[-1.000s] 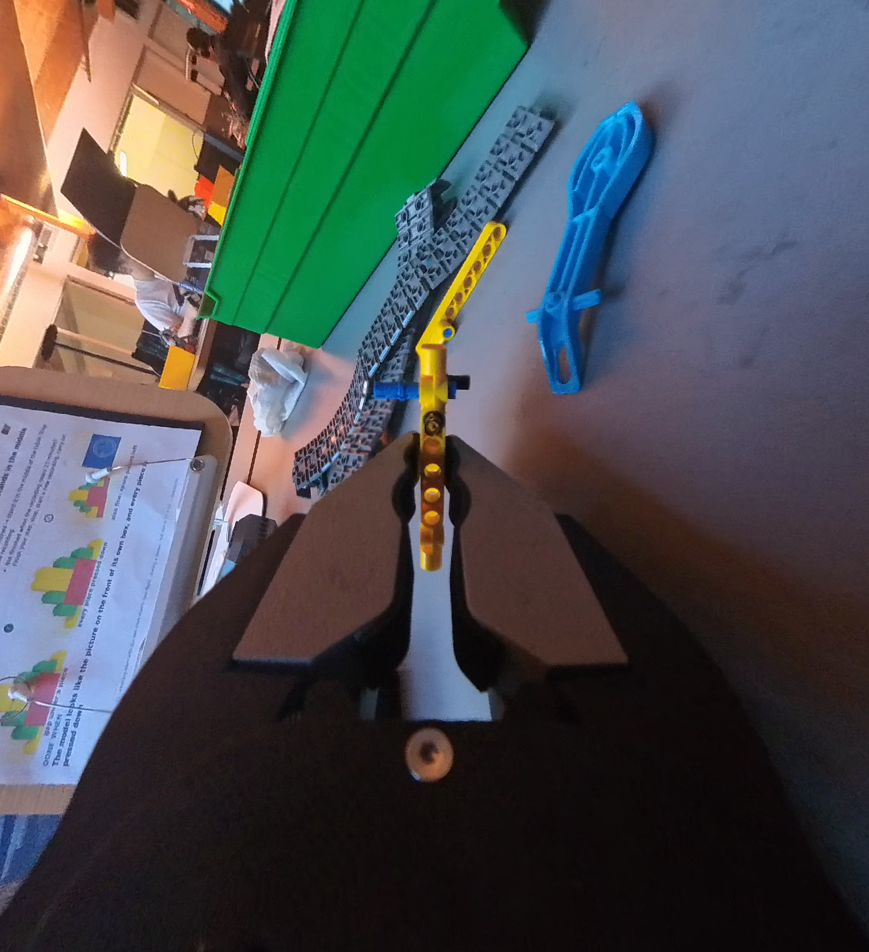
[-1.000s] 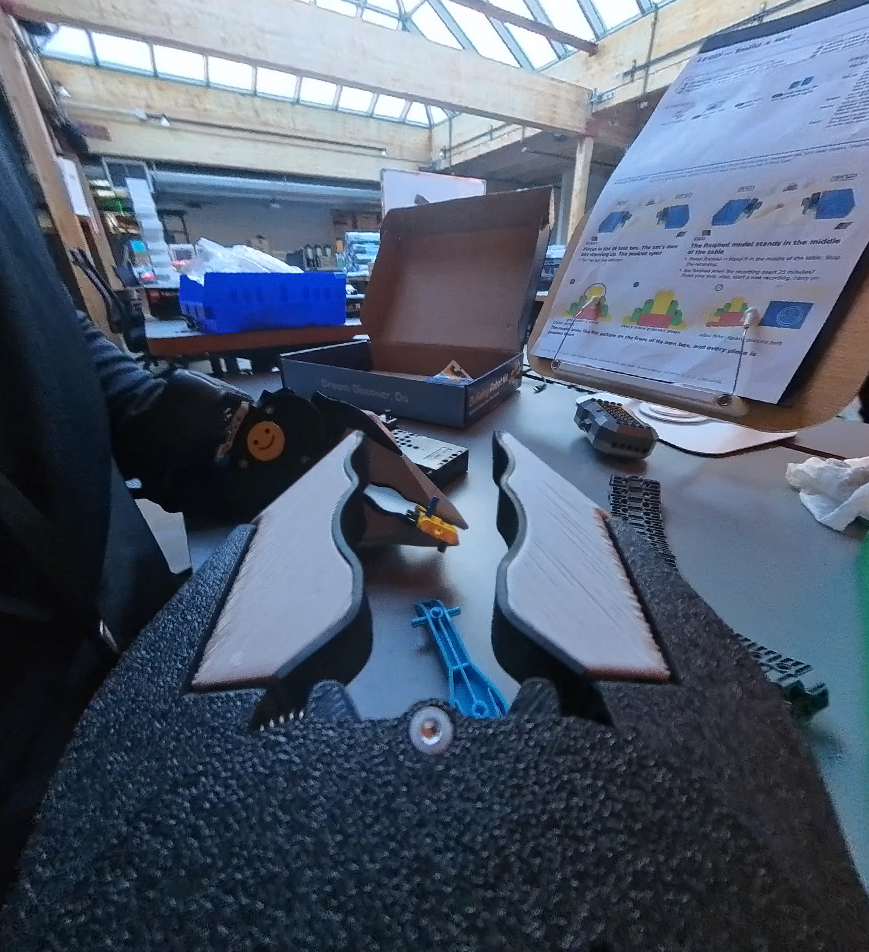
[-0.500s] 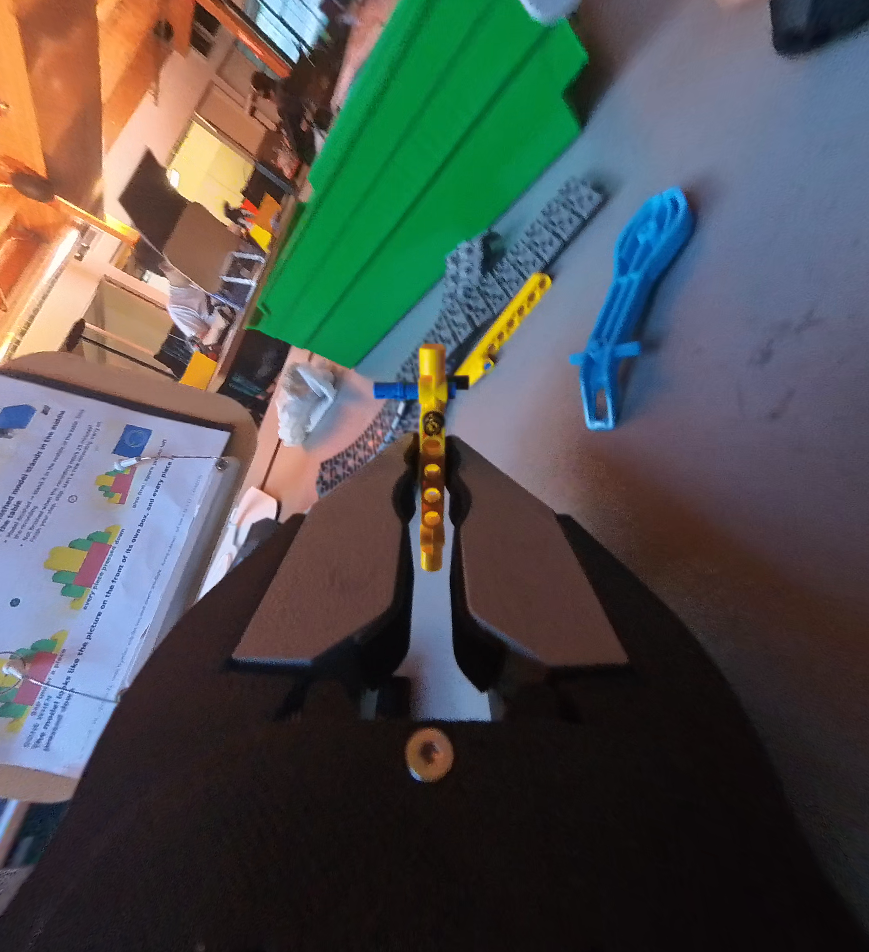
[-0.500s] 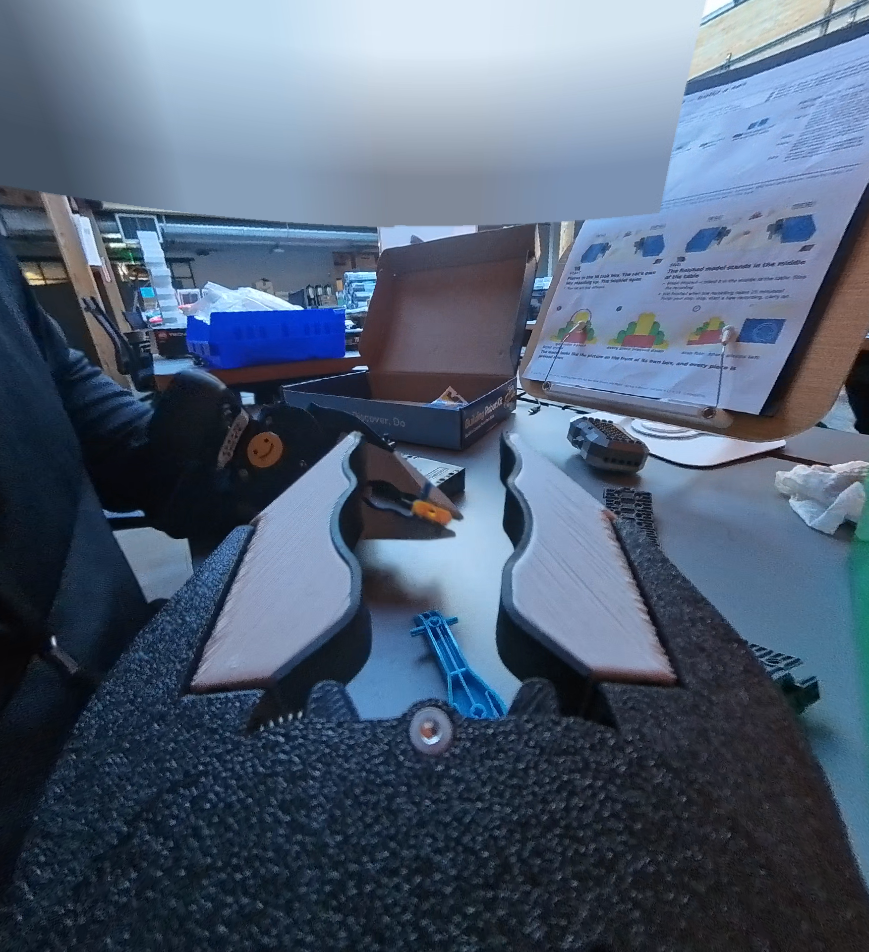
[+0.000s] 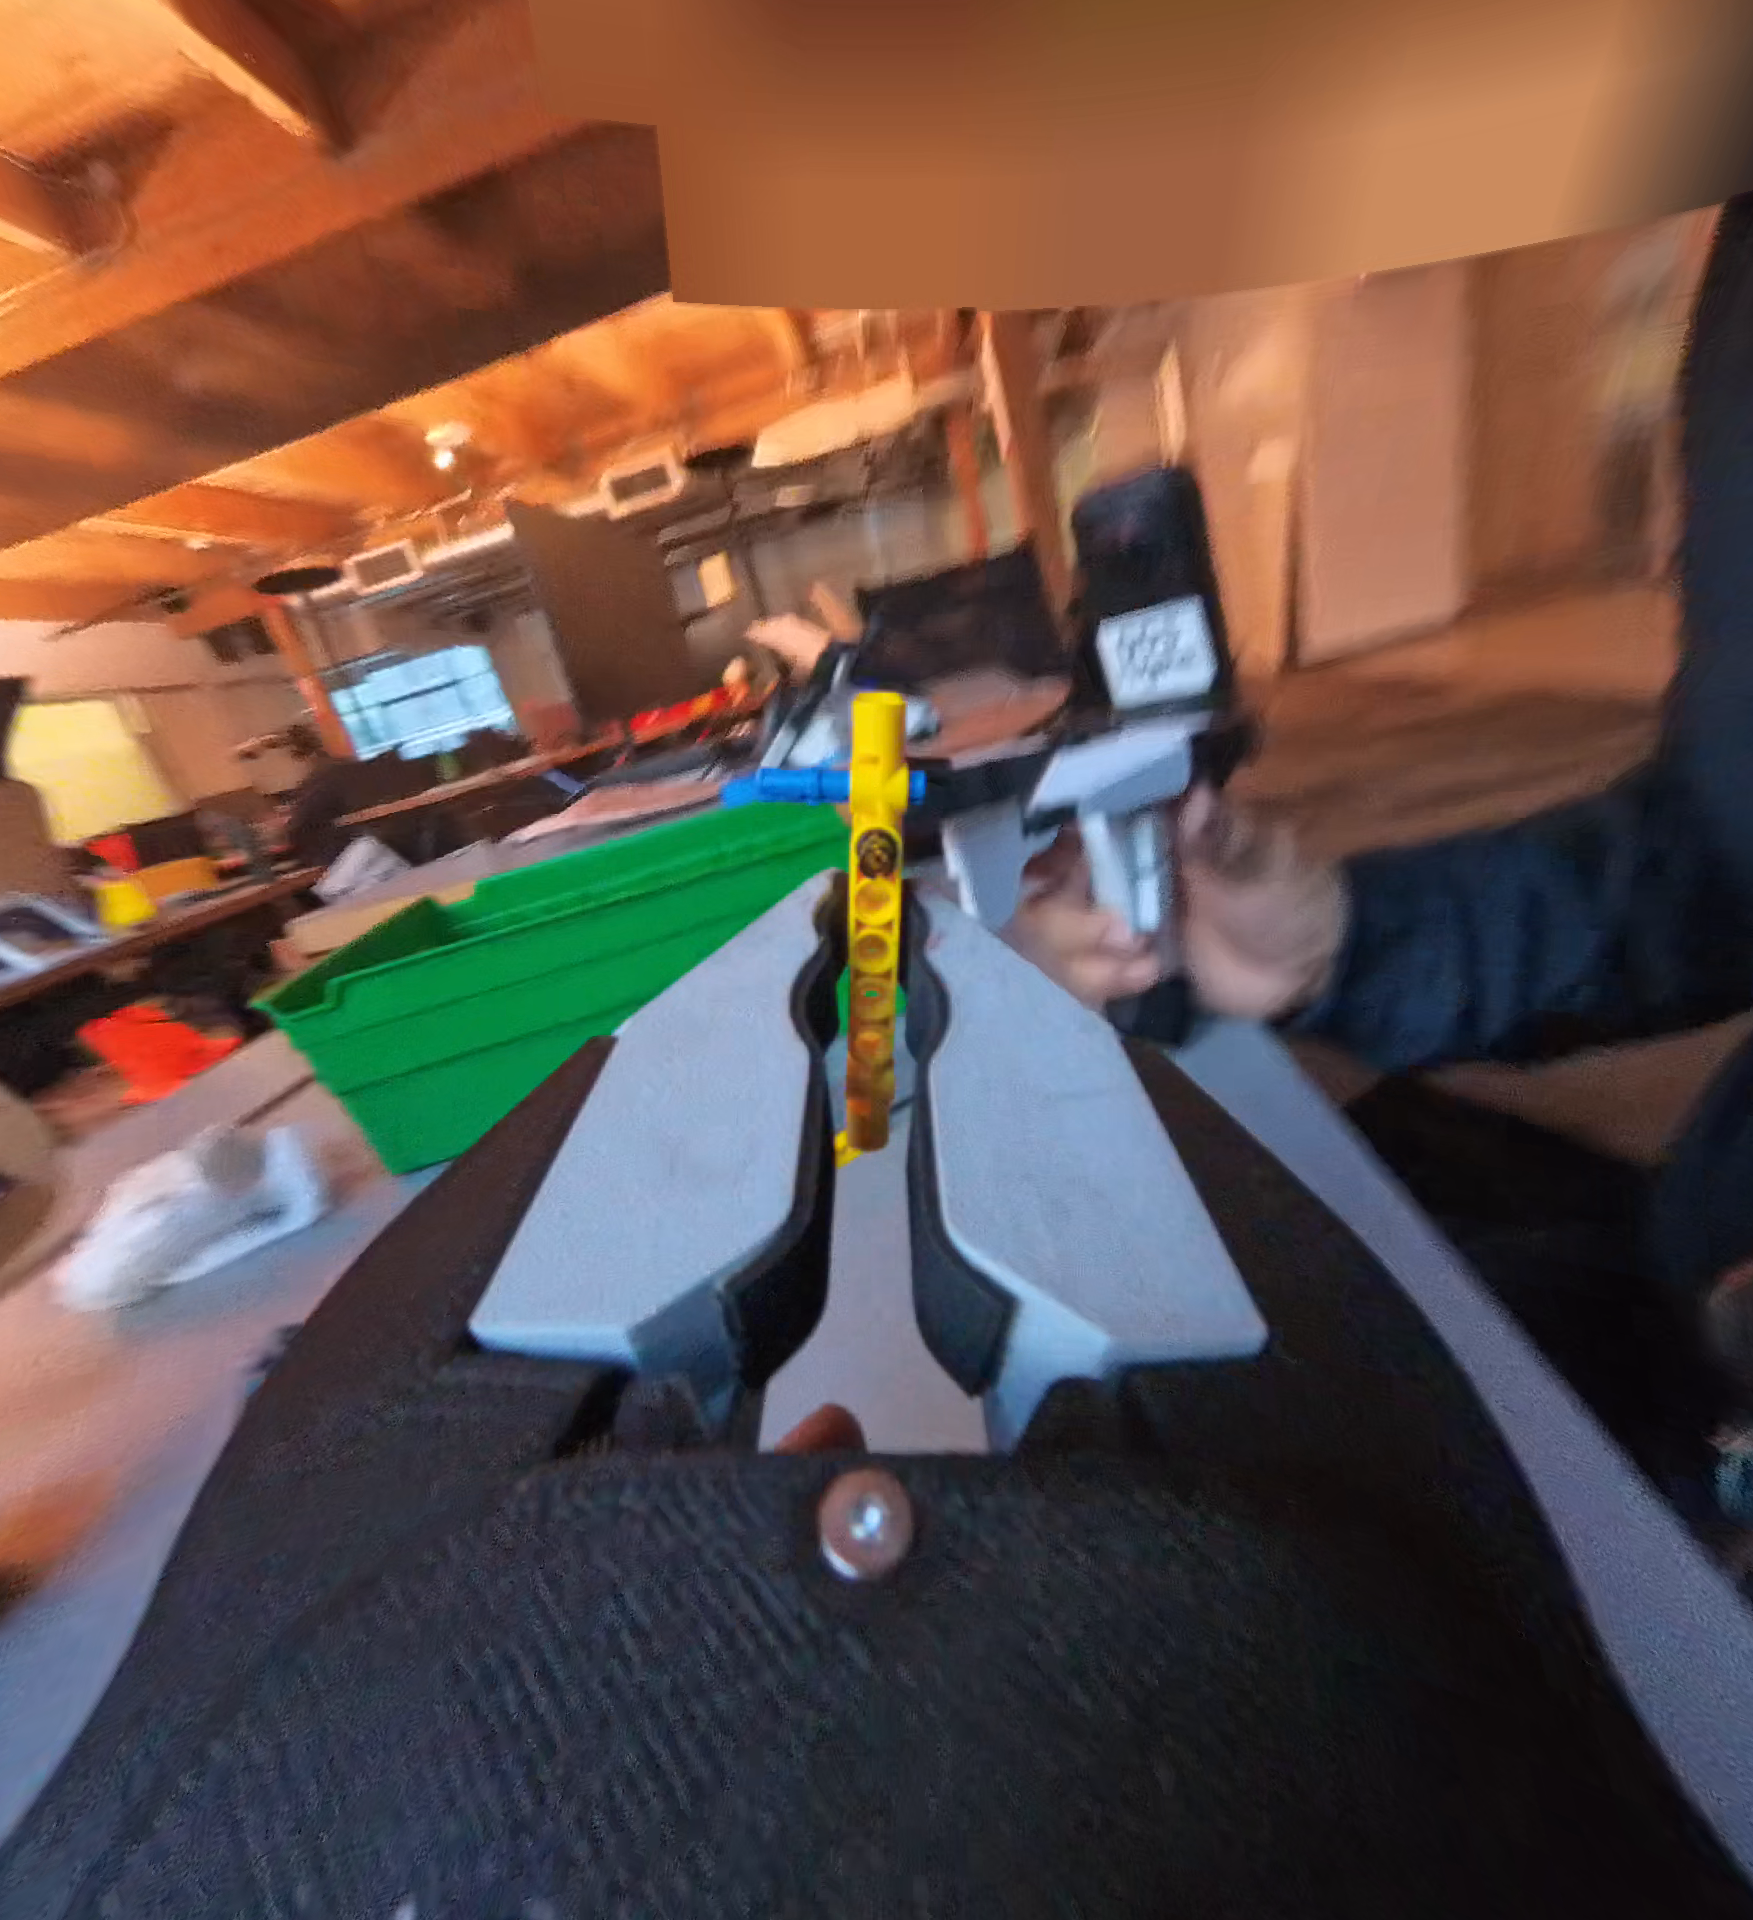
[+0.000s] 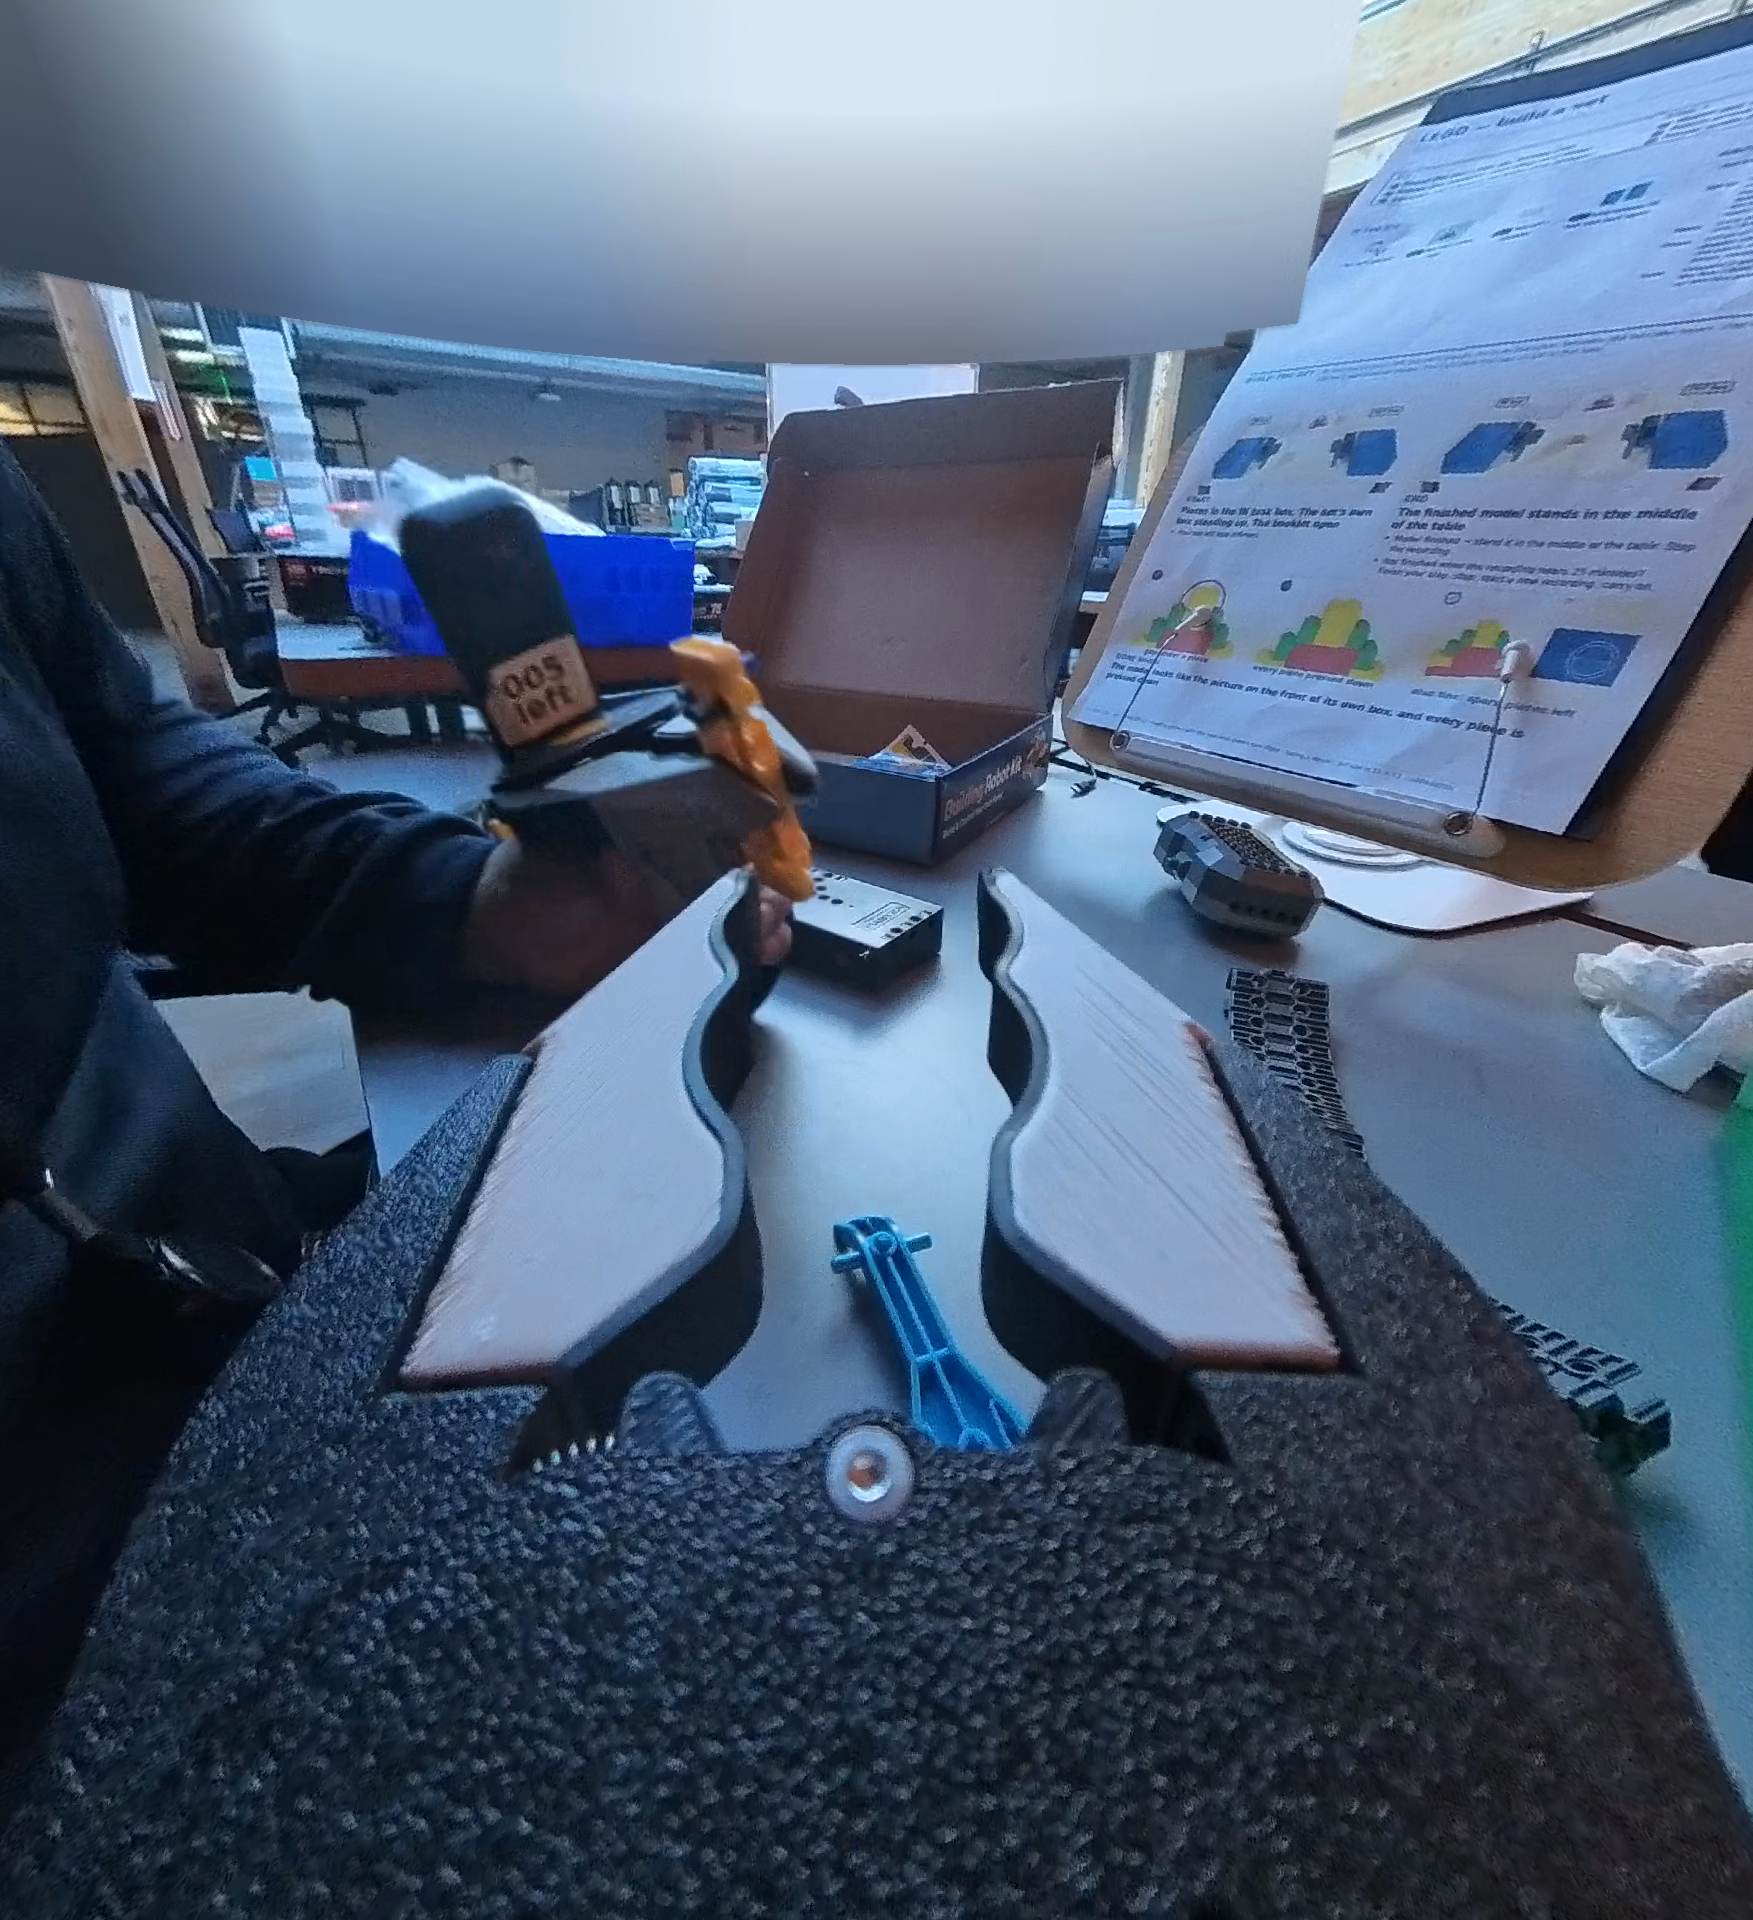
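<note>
Your left claw is pinched nearly shut on a yellow holed beam, which stands straight out past the tips with a blue pin crossing it near its far end. The piece looks light, stiff and smooth, so it could pivot between the pads if pushed sideways; you have it by its lower half, and a grip across the flat holed faces seems the surest. Your right claw stands wide open and holds nothing, hovering above the worktop. A blue plastic piece lies on the worktop just below and between its fingers, partly cut off by the claw body. Ahead and to its left, the other claw appears with the beam tilted upward. Further ahead sit a small dark block, an open cardboard box and a sheet on a stand. A green bin lies ahead-left of the left claw. That view is motion-blurred, so the beam's inner end is hard to make out.
</note>
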`<act>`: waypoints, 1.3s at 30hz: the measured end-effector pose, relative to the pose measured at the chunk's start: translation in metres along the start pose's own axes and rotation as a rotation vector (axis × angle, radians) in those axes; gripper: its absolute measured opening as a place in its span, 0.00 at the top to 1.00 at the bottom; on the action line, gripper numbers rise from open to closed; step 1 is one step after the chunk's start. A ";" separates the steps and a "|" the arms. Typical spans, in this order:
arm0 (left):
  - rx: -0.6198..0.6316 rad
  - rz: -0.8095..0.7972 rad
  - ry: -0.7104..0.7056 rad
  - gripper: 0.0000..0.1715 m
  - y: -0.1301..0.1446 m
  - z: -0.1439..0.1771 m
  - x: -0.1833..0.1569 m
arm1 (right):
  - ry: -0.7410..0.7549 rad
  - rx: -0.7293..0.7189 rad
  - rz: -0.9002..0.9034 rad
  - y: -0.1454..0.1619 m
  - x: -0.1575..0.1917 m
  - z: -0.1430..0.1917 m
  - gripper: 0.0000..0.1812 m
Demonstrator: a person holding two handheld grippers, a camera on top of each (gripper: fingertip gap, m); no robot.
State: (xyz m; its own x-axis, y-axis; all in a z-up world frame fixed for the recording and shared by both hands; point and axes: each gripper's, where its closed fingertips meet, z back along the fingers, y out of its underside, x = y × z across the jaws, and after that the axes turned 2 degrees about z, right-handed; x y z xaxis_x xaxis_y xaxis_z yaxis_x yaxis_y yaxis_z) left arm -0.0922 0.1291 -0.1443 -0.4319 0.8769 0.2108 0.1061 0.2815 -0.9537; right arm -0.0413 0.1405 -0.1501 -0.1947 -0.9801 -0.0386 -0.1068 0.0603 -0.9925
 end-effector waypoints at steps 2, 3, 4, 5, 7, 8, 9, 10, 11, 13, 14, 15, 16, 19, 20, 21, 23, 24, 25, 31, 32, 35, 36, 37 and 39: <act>-0.106 0.148 0.073 0.97 -0.015 0.007 0.002 | 0.000 -0.012 -0.029 -0.001 -0.003 0.001 0.79; -0.157 0.177 0.082 0.97 -0.022 0.011 0.003 | 0.001 -0.017 -0.040 -0.002 -0.005 0.002 0.79; -0.190 0.211 0.109 0.97 -0.027 0.013 0.002 | 0.001 -0.021 -0.045 -0.002 -0.005 0.002 0.79; -0.217 0.242 0.135 0.97 -0.031 0.015 0.000 | 0.000 -0.021 -0.046 -0.002 -0.005 0.002 0.79; -0.268 0.279 0.174 0.97 -0.039 0.019 -0.003 | -0.003 -0.016 -0.039 -0.002 -0.004 0.002 0.79; -0.286 0.292 0.179 0.97 -0.041 0.020 -0.001 | -0.005 -0.012 -0.036 -0.001 -0.003 0.001 0.79; -0.294 0.300 0.175 0.97 -0.042 0.021 0.001 | -0.006 -0.010 -0.033 -0.001 -0.003 0.001 0.79; -0.302 0.302 0.172 0.97 -0.043 0.023 0.002 | -0.006 -0.010 -0.031 -0.001 -0.003 0.001 0.79; -0.312 0.304 0.170 0.97 -0.045 0.024 0.003 | -0.006 -0.013 -0.032 -0.001 -0.003 0.001 0.79; -0.322 0.303 0.178 0.97 -0.047 0.025 0.002 | -0.006 -0.021 -0.036 -0.002 -0.003 0.002 0.79; -0.320 0.299 0.182 0.97 -0.046 0.024 0.001 | -0.006 -0.024 -0.039 -0.003 -0.003 0.003 0.79; -0.319 0.295 0.185 0.97 -0.046 0.024 0.000 | -0.007 -0.026 -0.041 -0.003 -0.004 0.003 0.79; -0.317 0.294 0.189 0.97 -0.046 0.024 -0.001 | -0.008 -0.029 -0.044 -0.003 -0.004 0.003 0.79; -0.287 0.286 0.181 0.97 -0.042 0.021 -0.002 | -0.012 -0.034 -0.040 -0.004 -0.003 0.004 0.79; -0.238 0.267 0.163 0.97 -0.034 0.017 -0.001 | -0.018 -0.031 -0.037 -0.004 -0.002 0.003 0.79; -0.145 0.220 0.114 0.97 -0.020 0.011 0.001 | -0.027 -0.027 -0.036 -0.003 0.000 0.003 0.80; 0.034 0.089 0.010 0.97 0.003 0.003 0.007 | -0.062 -0.007 -0.059 -0.002 0.004 0.001 0.84; 0.132 0.031 -0.056 0.97 0.014 0.001 0.013 | -0.084 0.013 -0.087 0.000 0.006 0.000 0.85; 0.245 -0.037 -0.102 0.97 0.027 0.001 0.018 | -0.101 0.032 -0.127 0.002 0.008 -0.001 0.88; 0.880 -0.551 -0.275 0.97 0.098 0.021 0.037 | -0.113 0.147 -0.314 0.009 0.013 -0.015 0.95; 0.921 -0.597 -0.264 0.97 0.105 0.022 0.035 | -0.076 0.197 -0.307 0.017 0.009 -0.019 0.94; 1.025 -0.664 -0.250 0.97 0.118 0.028 0.034 | 0.013 0.361 -0.295 0.046 -0.001 -0.030 0.85; 1.052 -0.677 -0.252 0.97 0.121 0.031 0.035 | 0.007 0.402 -0.302 0.053 0.001 -0.034 0.86; 1.080 -0.698 -0.264 0.97 0.123 0.034 0.037 | 0.005 0.438 -0.305 0.060 0.003 -0.038 0.86; 1.093 -0.737 -0.264 0.97 0.123 0.036 0.036 | 0.006 0.500 -0.298 0.071 0.005 -0.046 0.88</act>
State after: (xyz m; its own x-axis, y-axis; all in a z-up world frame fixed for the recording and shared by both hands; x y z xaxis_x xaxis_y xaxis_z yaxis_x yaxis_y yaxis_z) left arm -0.1270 0.1807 -0.2616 -0.2498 0.5209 0.8163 -0.9346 0.0907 -0.3438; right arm -0.0944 0.1486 -0.2157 -0.2326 -0.9399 0.2499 0.3149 -0.3159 -0.8950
